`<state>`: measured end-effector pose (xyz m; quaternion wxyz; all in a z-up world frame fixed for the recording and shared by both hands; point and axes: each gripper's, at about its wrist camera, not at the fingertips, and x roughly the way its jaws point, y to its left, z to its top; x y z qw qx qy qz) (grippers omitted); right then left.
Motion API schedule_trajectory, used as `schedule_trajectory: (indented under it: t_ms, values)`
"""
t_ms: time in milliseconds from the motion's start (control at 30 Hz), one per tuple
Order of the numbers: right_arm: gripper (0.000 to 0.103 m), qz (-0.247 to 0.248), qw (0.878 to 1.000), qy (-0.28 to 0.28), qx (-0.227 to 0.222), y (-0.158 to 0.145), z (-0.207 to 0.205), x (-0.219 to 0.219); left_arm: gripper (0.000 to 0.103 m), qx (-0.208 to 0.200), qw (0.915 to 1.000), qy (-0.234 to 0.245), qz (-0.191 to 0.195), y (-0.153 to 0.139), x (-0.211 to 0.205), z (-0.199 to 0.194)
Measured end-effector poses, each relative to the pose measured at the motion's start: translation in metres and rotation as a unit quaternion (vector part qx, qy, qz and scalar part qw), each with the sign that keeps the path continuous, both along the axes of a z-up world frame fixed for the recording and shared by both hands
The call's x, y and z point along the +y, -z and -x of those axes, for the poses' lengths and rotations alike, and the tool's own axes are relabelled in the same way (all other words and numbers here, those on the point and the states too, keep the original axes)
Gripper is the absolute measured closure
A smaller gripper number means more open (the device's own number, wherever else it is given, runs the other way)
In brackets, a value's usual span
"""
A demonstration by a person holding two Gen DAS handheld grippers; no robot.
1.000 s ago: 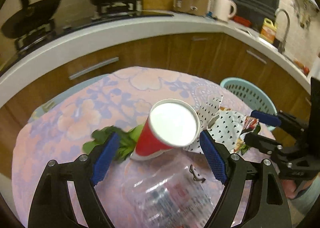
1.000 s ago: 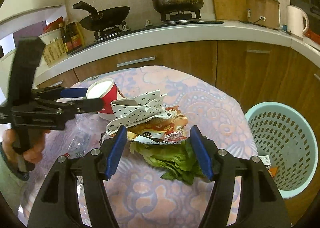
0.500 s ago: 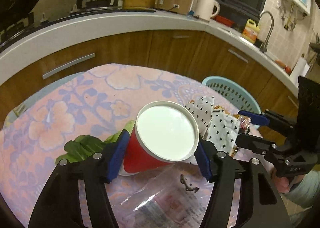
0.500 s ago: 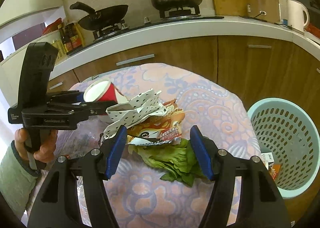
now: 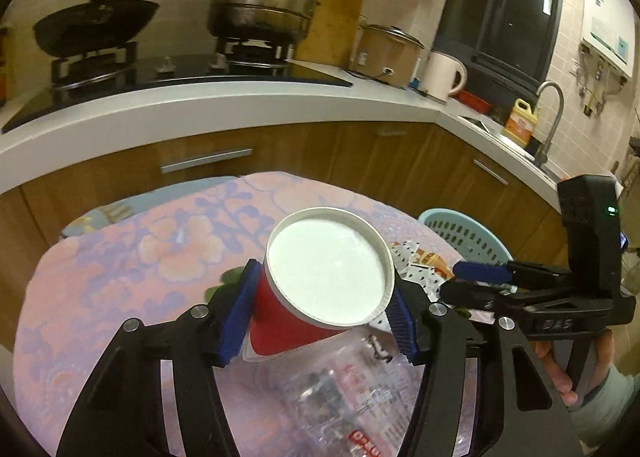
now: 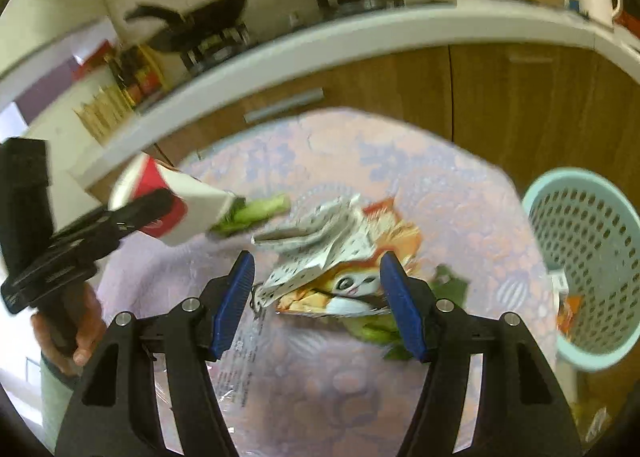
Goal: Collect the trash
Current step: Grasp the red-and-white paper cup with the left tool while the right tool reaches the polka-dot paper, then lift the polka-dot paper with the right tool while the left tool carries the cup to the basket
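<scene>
So the left gripper [image 5: 322, 311] is pinching a red paper cup [image 5: 316, 289], blue pads pressed against both sides of it, cup tipped so its white inside faces the camera. From the other side you can see that cup [image 6: 160, 201] is up off the table, hanging over the left part of it, and a bit of green leaf [image 6: 252, 213] sits just beyond its bottom end, can't tell if they touch since that view is pretty blurry. The right gripper [image 6: 318, 301] has its jaws spread wide and holds nothing, hovering right over a polka-dot paper [image 6: 320, 241] that lies on top of an orange snack wrapper [image 6: 352, 289], with lettuce [image 6: 376, 331] poking out from under those. A clear plastic bag [image 5: 344, 389] with red print lies on the flowered tablecloth [image 5: 132, 253] below the cup. The light blue basket [image 6: 588, 257] stands on the floor just off the table's right edge, with a scrap or two inside. Pan and steamer pot on the stove behind.
</scene>
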<state>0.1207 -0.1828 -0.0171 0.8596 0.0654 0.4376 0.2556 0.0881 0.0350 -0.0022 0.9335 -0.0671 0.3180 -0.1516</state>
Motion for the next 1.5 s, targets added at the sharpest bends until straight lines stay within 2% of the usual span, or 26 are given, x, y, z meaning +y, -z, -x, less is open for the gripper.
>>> schedule_trajectory:
  t_ms: [233,333,433,533,600,767,833,867,933,967,1000,1167,1267,1500]
  values:
    - [0.041,0.007,0.997,0.016,0.073,0.017,-0.021,0.019,0.047,0.002,0.9997,-0.022,0.013,0.002,0.021,0.012]
    - [0.040,-0.008,0.995,0.031,0.100,0.026,-0.035,0.023,0.047,-0.001,0.9995,-0.026,0.015,0.000,0.027,0.016]
    - [0.028,-0.045,0.990,0.055,0.120,0.029,-0.046,0.019,0.047,-0.001,0.9995,-0.028,0.013,0.000,0.029,0.017]
    - [0.022,-0.079,0.986,0.064,0.135,0.031,-0.052,0.014,0.047,0.000,0.9995,-0.029,0.008,0.001,0.030,0.018]
    - [0.021,-0.086,0.983,0.074,0.144,0.032,-0.056,0.014,0.047,0.000,0.9995,-0.030,0.008,0.002,0.031,0.017]
    - [0.019,-0.056,0.984,0.105,0.135,0.035,-0.069,0.024,0.046,0.002,0.9995,-0.032,0.005,0.004,0.028,0.015]
    - [0.022,-0.037,0.986,0.108,0.123,0.035,-0.071,0.029,0.046,0.004,0.9995,-0.032,0.005,0.004,0.027,0.014]
    - [0.030,-0.025,0.987,0.108,0.114,0.034,-0.071,0.032,0.047,0.004,0.9995,-0.032,0.004,0.004,0.026,0.013]
    - [0.058,0.000,0.990,0.103,0.093,0.032,-0.069,0.034,0.047,0.004,0.9994,-0.033,0.004,0.004,0.023,0.013]
    - [0.084,-0.001,0.991,0.094,0.091,0.032,-0.068,0.034,0.047,0.004,0.9994,-0.033,0.005,0.003,0.022,0.012]
    - [0.088,-0.008,0.992,0.081,0.095,0.033,-0.068,0.033,0.047,0.004,0.9994,-0.033,0.005,0.003,0.021,0.012]
    - [0.098,-0.038,0.995,0.053,0.073,0.024,-0.059,0.030,0.047,0.000,0.9996,-0.029,-0.002,-0.003,0.012,0.014]
    - [0.098,-0.055,0.997,0.038,0.042,0.007,-0.045,0.027,0.047,-0.004,0.9996,-0.027,-0.005,-0.008,0.007,0.017]
    - [0.099,-0.040,0.998,0.033,-0.045,-0.042,-0.018,0.013,0.047,-0.027,0.9995,-0.014,0.004,-0.027,-0.013,0.018]
